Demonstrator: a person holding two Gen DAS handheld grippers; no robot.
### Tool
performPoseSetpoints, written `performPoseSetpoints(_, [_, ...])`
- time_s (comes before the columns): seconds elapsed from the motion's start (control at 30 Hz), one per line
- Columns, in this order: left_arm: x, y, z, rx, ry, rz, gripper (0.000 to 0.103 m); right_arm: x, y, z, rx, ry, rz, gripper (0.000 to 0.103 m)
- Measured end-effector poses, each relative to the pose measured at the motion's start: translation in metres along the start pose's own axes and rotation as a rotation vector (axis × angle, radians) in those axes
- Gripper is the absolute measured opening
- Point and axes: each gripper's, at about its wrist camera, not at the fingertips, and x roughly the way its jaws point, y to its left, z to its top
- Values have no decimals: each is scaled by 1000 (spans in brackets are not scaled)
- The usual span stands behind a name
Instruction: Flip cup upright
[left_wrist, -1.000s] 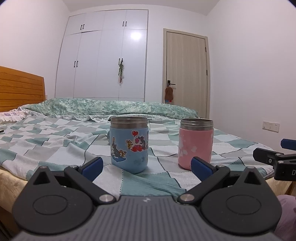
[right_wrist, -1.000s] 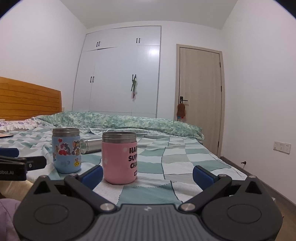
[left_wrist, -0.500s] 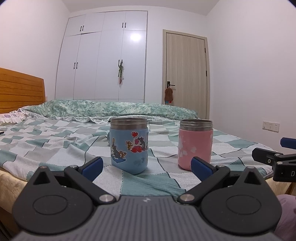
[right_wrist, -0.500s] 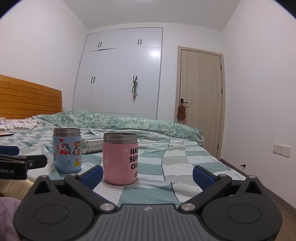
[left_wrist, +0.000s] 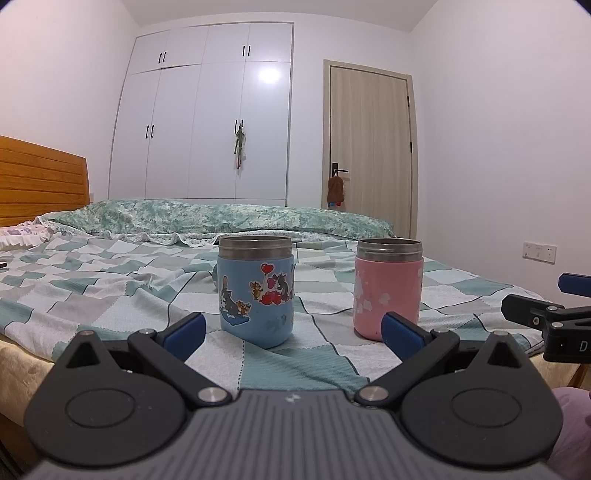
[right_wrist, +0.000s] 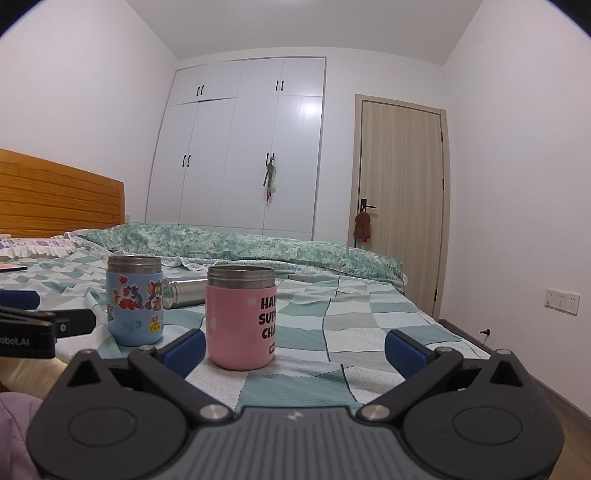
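Observation:
A blue cartoon cup (left_wrist: 256, 291) and a pink cup (left_wrist: 387, 286) stand upright, steel rims up, on the checked bedspread (left_wrist: 110, 288). My left gripper (left_wrist: 291, 328) is open and empty, just short of the blue cup. In the right wrist view the pink cup (right_wrist: 240, 316) stands beyond the left fingertip and the blue cup (right_wrist: 135, 301) is further left. My right gripper (right_wrist: 293, 347) is open and empty. Each gripper shows at the edge of the other's view.
A steel bottle (right_wrist: 184, 291) lies on its side behind the two cups. A rolled green quilt (left_wrist: 221, 218) lies across the far side of the bed. A wooden headboard (left_wrist: 40, 184) is at left; wardrobe and door stand behind.
Both views have shifted slightly, as the grippers drift a little. The cups have not moved.

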Motion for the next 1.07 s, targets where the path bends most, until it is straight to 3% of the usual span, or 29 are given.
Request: performPoseSetpoints(1.07, [-3, -1, 1, 6, -21, -8, 103, -1, 0, 0, -3, -4, 1, 103])
